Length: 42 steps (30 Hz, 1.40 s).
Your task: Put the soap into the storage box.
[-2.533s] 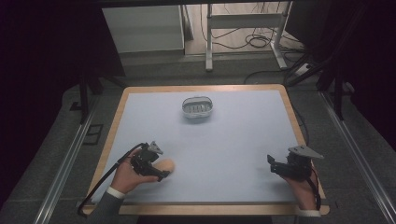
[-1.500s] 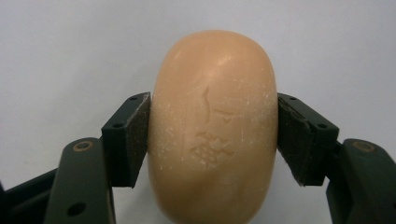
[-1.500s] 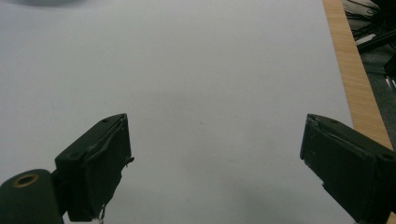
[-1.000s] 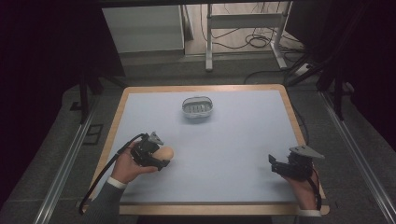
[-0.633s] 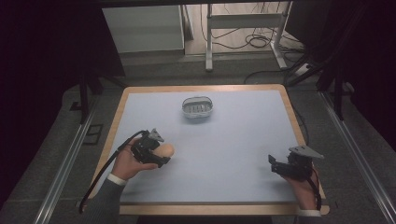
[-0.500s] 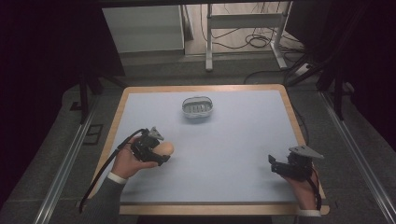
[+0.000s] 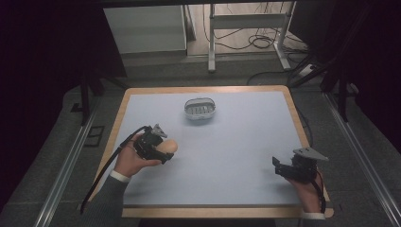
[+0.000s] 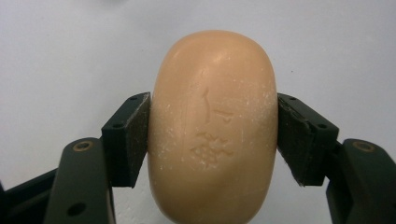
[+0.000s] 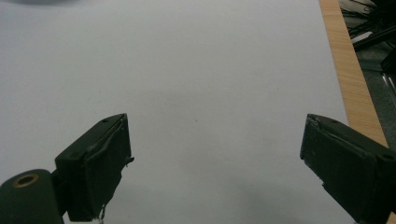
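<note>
A tan oval bar of soap (image 8: 212, 126) with a stamped mark sits clamped between the two black jaws of my left gripper (image 8: 214, 135), lifted over the pale table. From above, that left gripper (image 7: 158, 149) holds the soap (image 7: 168, 146) over the table's left side, roughly in line with its middle depth. A clear soap dish (image 7: 200, 109) with a ribbed inside stands at the back centre, apart from the soap. My right gripper (image 7: 280, 167) rests low near the front right corner; its jaws (image 9: 212, 168) stand wide apart with only bare table between them.
The table (image 7: 236, 156) has a pale blue top and a wooden rim, whose right edge (image 9: 350, 74) runs close beside my right gripper. A black cable (image 7: 106, 170) trails off the left gripper past the table's left edge. Metal rails flank the table.
My left gripper has lifted the soap and carried it away from the front edge, toward the dish. The right gripper has stayed put.
</note>
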Each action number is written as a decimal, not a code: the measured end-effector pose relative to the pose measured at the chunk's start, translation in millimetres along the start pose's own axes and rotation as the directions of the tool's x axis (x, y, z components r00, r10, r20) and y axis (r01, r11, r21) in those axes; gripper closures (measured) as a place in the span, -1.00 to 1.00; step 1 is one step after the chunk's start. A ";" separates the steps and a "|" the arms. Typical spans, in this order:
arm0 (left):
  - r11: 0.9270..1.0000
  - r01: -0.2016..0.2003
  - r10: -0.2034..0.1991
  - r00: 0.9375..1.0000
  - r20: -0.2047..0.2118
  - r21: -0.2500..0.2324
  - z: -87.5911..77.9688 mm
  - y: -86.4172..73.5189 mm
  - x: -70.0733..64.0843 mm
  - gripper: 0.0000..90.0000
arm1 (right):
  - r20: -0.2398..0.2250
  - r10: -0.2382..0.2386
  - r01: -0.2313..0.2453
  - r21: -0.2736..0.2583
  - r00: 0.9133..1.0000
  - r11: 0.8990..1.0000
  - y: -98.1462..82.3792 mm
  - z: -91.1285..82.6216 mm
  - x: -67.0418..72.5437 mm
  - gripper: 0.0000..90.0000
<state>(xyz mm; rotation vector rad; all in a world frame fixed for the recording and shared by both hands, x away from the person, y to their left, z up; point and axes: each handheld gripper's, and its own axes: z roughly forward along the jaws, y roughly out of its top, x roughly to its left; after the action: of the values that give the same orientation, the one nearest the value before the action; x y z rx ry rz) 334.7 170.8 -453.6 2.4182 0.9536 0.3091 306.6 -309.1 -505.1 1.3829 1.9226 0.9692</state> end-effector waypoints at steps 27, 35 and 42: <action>0.999 -0.003 0.002 1.000 -0.025 -0.040 0.1 26.4 6.6 -0.28 | -0.001 0.000 0.000 0.007 1.000 1.000 -1.3 1.5 -1.0 -0.81; 0.999 -0.002 0.001 1.000 -0.029 -0.034 3.3 30.6 8.5 -0.28 | 0.005 -0.001 0.001 0.011 1.000 1.000 -1.7 2.0 -1.0 -0.81; 1.000 0.000 -0.001 0.999 -0.034 -0.027 7.5 35.4 12.2 -0.28 | -0.002 -0.005 0.005 0.011 1.000 1.000 -1.7 2.9 -0.2 -0.81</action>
<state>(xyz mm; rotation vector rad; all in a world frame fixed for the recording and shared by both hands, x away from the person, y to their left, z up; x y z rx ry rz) 366.6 154.4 -440.5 2.3954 0.9591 0.3619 308.0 -309.0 -508.1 1.3829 1.9353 0.9589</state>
